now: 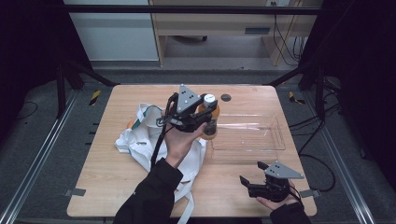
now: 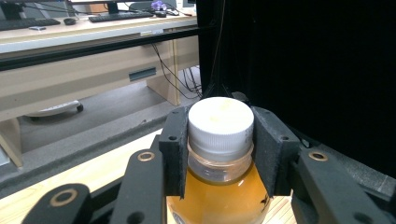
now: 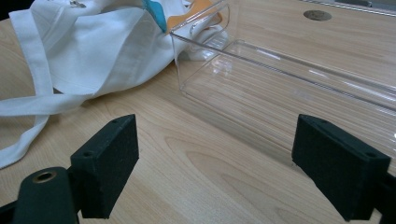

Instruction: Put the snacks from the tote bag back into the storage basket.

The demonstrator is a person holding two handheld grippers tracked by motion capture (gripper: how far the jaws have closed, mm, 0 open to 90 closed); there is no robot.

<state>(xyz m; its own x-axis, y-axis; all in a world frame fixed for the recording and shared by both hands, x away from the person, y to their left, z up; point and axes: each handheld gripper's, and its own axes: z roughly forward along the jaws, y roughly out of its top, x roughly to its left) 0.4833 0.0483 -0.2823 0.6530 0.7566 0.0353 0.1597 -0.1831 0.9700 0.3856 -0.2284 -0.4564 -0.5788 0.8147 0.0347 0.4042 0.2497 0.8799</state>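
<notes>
Your left gripper point(image 2: 219, 154) clamps the amber-filled bottle point(image 2: 218, 196) at its ribbed white cap point(image 2: 220, 126), heavy and slippery below; your right gripper point(image 3: 233, 163) gapes wide.

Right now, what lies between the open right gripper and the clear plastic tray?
Only bare wooden table separates the right gripper from the clear plastic tray, per the right gripper view.

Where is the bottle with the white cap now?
The bottle is held in the left tool, between the white bag and the clear tray.
</notes>
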